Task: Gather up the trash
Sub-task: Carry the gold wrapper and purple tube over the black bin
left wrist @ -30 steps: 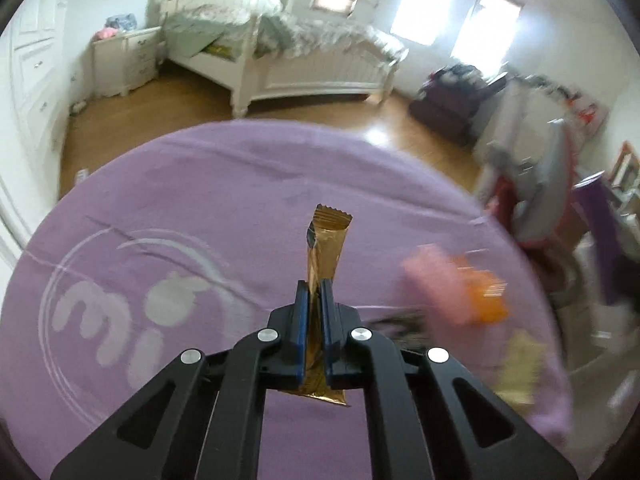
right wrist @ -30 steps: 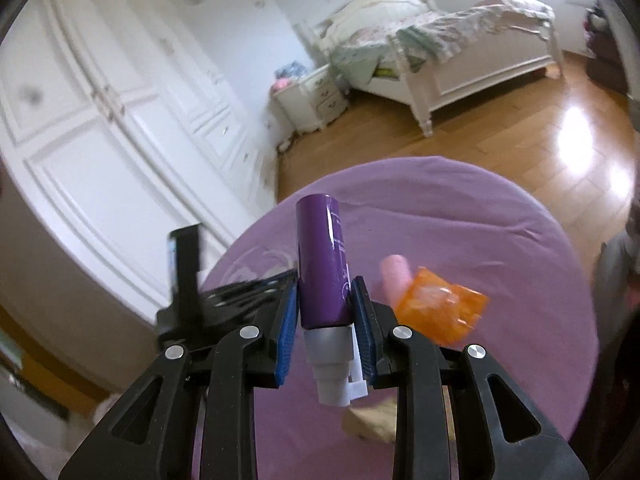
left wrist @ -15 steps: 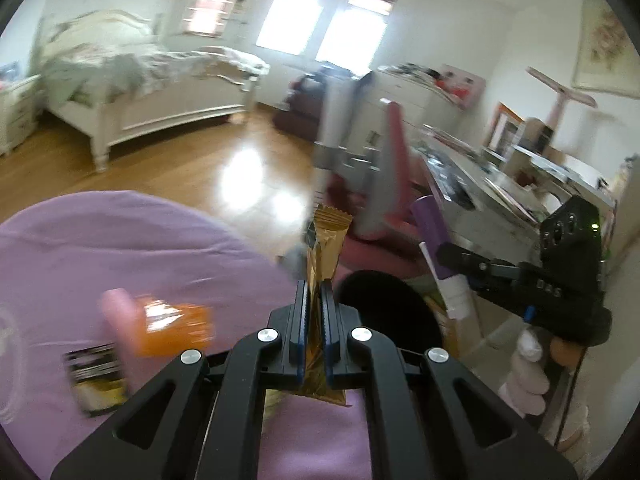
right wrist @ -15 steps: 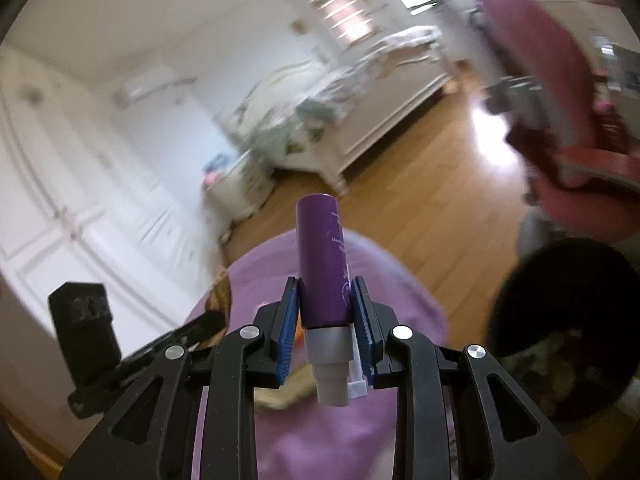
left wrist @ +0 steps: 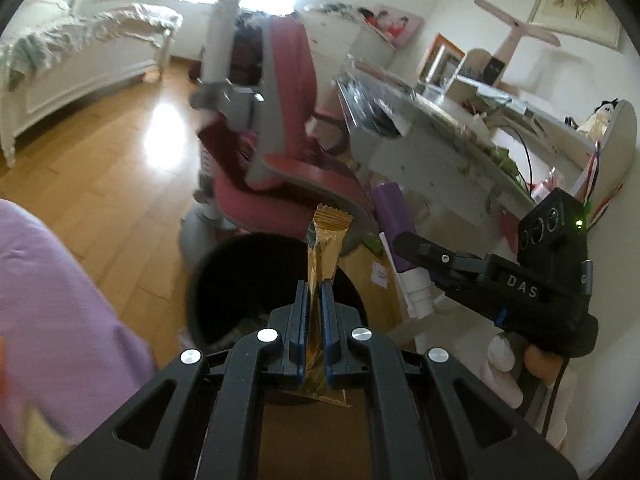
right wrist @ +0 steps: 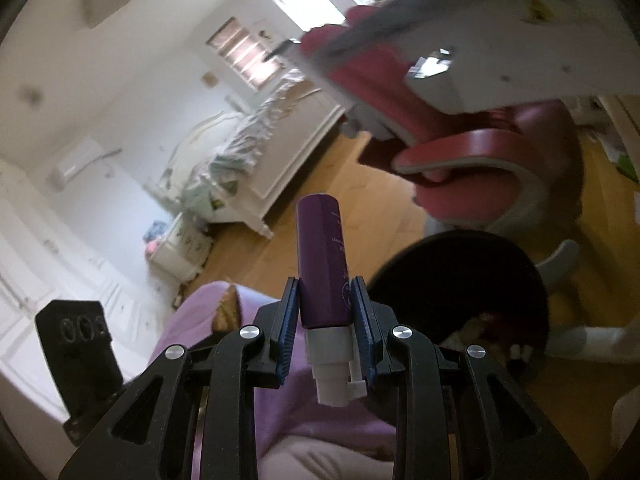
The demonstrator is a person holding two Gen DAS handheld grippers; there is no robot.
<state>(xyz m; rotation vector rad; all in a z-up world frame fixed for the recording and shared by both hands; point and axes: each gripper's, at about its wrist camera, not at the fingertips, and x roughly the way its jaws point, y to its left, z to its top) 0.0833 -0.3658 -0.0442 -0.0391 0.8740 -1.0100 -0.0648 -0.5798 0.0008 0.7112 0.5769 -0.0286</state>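
Now both pairs of tongs carry trash and we take the round black waste bin (left wrist: 224, 280) as our landmark.

Left tongs (left wrist: 314, 344): clamped flat on the lower part of a thin gold foil snack wrapper (left wrist: 324, 256). The wrapper stands upright between the blue pads, its crimped top sticking up over the near side of the bin's mouth. We judge the low grip leaves most of the wrapper free, so it should fall clear when the pads part.

Right tongs (right wrist: 326, 336): clamped on a purple plastic tube with a white cap (right wrist: 322, 272). The pads press on the tube's lower body just above the cap; the cap end points back toward the camera, the purple end forward. In the right wrist view the bin (right wrist: 460, 280) sits just to the right of the tube, not yet under it. Some pale scraps lie in its bottom.

Around the bin:
- a pink swivel chair with grey frame (left wrist: 280, 128) stands just behind it
- a lilac cloth-covered counter (left wrist: 52, 280) lies to its left, presumably where the trash was lying
- a cluttered white desk (left wrist: 440, 128) is beyond it to the right

Our judgement: both items are held high and near the rim for dropping. The wrapper looks closer to release than the tube. Motion blur makes finer placement uncertain.
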